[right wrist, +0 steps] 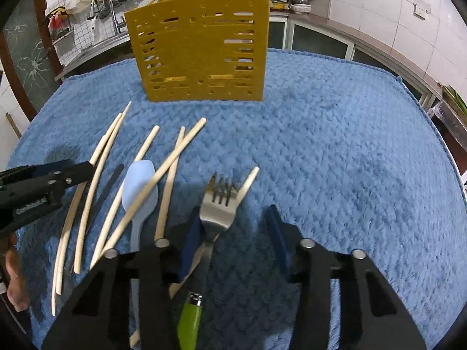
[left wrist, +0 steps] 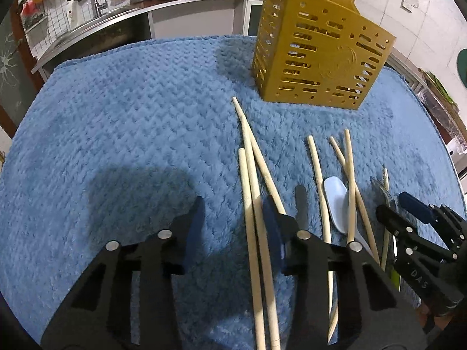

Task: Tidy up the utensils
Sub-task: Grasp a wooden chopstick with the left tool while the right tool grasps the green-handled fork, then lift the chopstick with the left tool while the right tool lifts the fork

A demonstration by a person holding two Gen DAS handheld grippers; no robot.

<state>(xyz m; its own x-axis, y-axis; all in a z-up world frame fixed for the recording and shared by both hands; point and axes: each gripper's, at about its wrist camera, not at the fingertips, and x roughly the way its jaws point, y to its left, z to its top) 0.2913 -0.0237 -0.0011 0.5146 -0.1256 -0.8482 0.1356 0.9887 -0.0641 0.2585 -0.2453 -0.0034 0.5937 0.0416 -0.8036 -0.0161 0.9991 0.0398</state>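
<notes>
**Q:** With both wrist views checked, what is the state of each gripper?

**A:** I hold my left gripper released, jaws spread wide, low over the blue textured fleece cloth covering the counter. Two pale wooden chopsticks run lengthwise through the gap between the fingers; I cannot tell whether either pad touches them. My right gripper is likewise released, jaws wide apart. Its left blue pad sits just beside the neck of the steel fork with a green plastic handle; nothing is clamped.

**Q:** Where are the utensils located?

**A:** All lie flat on the cloth, in front of the perforated mustard-yellow plastic utensil holder, which stands upright toward the far edge. Left group: three chopsticks, near-parallel, tips pointing at the holder. Centre group: a light-blue plastic spoon, bowl toward the holder, with one chopstick laid diagonally across the bowl and others on either side. A thin black stick lies between the left group and the spoon. Right group: the fork, tines toward the holder, with one chopstick angled beneath it and emerging beside the tines.

**Q:** And the holder contents?

**A:** Cannot be determined; its top is out of frame in both views.
</notes>
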